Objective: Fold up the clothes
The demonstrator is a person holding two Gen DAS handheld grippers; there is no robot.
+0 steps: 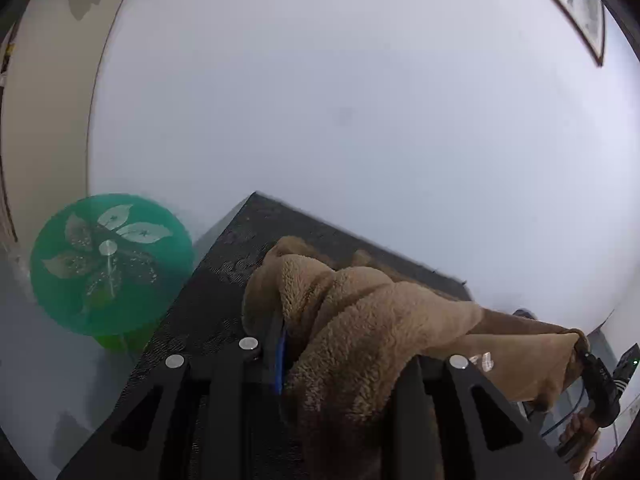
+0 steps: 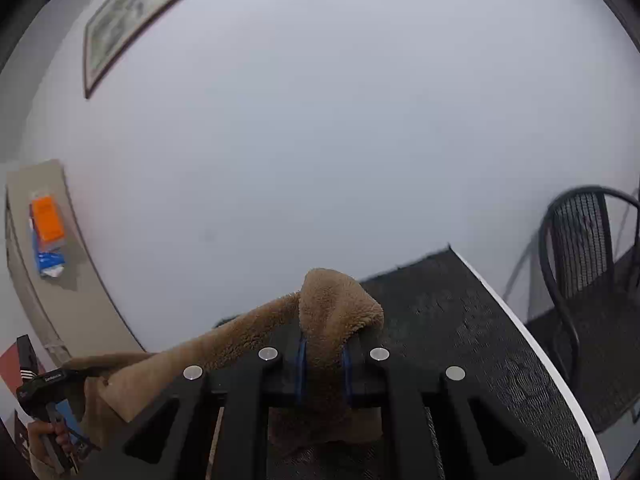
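Left wrist view
- Left claw (image 1: 340,364): fingers pinching a thick bunch of the fleece; blue pad (image 1: 280,360) showed on the left finger, right finger mostly buried in pile.
- Fleece (image 1: 352,320): tan, fuzzy garment, lifted off the bench, stretched rightward as a taut band to the other claw.
- Right claw (image 1: 582,350): at far right edge, pinching the fleece's far end; a hand (image 1: 576,428) gripped its handle below.
- Bench (image 1: 224,280): dark textured top, under and behind the fleece.
- Green disc (image 1: 110,264): round, leaf pattern, left of the bench.
- Wall (image 1: 340,100): plain white; framed picture (image 1: 576,4) at upper right.

Right wrist view
- Right claw (image 2: 324,368): fingers pressed nearly together on a fold of fleece (image 2: 336,308), which bulged up above the tips and hung below them.
- Fleece span: ran left and down to the left claw (image 2: 86,374), which pinched its other end; hand (image 2: 44,440) on the handle.
- Bench (image 2: 460,328): dark mat, white edge on the right.
- Chair (image 2: 580,248): black mesh, right of the bench.
- Orange pack (image 2: 48,220): on a beige ledge, far left.
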